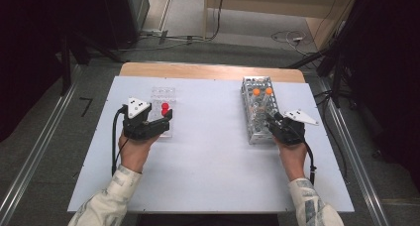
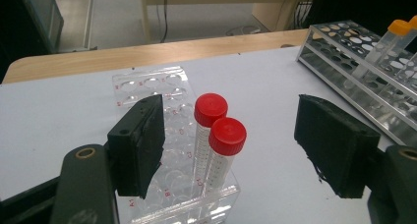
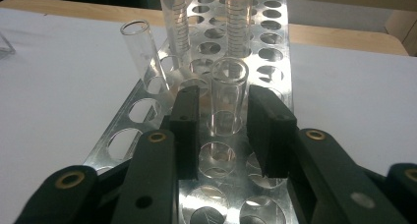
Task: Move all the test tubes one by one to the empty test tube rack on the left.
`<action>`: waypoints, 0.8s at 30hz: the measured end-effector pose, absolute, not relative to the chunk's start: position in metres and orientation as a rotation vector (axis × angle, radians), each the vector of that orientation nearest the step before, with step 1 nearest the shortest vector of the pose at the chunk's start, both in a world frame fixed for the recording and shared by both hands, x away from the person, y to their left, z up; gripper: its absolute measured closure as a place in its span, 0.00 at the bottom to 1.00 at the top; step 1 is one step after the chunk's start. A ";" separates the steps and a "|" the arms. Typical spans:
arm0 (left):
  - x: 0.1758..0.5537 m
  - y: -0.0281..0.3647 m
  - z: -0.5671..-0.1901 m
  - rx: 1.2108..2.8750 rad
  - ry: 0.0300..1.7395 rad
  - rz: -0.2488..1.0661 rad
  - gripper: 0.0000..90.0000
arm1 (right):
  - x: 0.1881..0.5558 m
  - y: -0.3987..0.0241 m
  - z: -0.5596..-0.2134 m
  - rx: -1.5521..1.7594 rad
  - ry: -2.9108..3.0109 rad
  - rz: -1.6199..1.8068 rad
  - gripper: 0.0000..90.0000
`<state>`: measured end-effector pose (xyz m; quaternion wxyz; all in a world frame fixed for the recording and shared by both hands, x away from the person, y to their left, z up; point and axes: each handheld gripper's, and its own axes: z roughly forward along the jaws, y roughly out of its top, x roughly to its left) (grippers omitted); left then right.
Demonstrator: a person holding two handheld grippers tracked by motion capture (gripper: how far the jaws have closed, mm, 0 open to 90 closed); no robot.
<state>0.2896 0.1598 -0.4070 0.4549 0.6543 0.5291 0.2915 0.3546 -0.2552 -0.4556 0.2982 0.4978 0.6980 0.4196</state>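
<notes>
between right gripper (image 3: 223, 130) jaws, glass tube (image 3: 227, 96)

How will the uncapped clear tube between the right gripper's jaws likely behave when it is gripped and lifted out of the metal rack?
The uncapped clear tube looks like thin, smooth glass or plastic, so probably light, stiff, slippery and possibly fragile. It stands upright in the metal rack; a straight lift should free it, a tilted one might bind. Laid down, its round body would likely roll.

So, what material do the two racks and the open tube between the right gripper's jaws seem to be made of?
The perforated rack looks like polished metal: silvery, with mirror-like reflections around its round holes. The clear rack seems to be transparent plastic, perhaps acrylic, since the table shows through it. The open tube is colourless and see-through with a smooth rim; it could be glass or clear plastic, which the look cannot settle.
</notes>
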 end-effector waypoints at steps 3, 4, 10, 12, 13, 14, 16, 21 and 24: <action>0.290 0.159 -0.407 1.613 1.304 0.720 0.31 | 0.357 -0.255 -0.457 1.328 1.853 1.110 0.74; 0.290 0.158 -0.407 1.614 1.304 0.719 0.31 | 0.357 -0.255 -0.457 1.331 1.855 1.108 0.74; 0.290 0.158 -0.408 1.621 1.303 0.719 0.31 | 0.358 -0.255 -0.459 1.328 1.857 1.099 0.77; 0.290 0.158 -0.408 1.622 1.303 0.718 0.31 | 0.359 -0.254 -0.459 1.327 1.854 1.100 0.80; 0.290 0.158 -0.408 1.622 1.302 0.719 0.31 | 0.359 -0.254 -0.459 1.324 1.853 1.099 0.80; 0.290 0.158 -0.408 1.623 1.301 0.718 0.31 | 0.359 -0.253 -0.459 1.323 1.853 1.098 0.81; 0.290 0.158 -0.408 1.624 1.301 0.717 0.31 | 0.359 -0.253 -0.459 1.315 1.854 1.091 0.81; 0.289 0.158 -0.407 1.620 1.299 0.717 0.31 | 0.355 -0.252 -0.450 1.290 1.840 1.102 0.81; 0.289 0.158 -0.407 1.618 1.298 0.717 0.31 | 0.351 -0.250 -0.439 1.257 1.823 1.110 0.81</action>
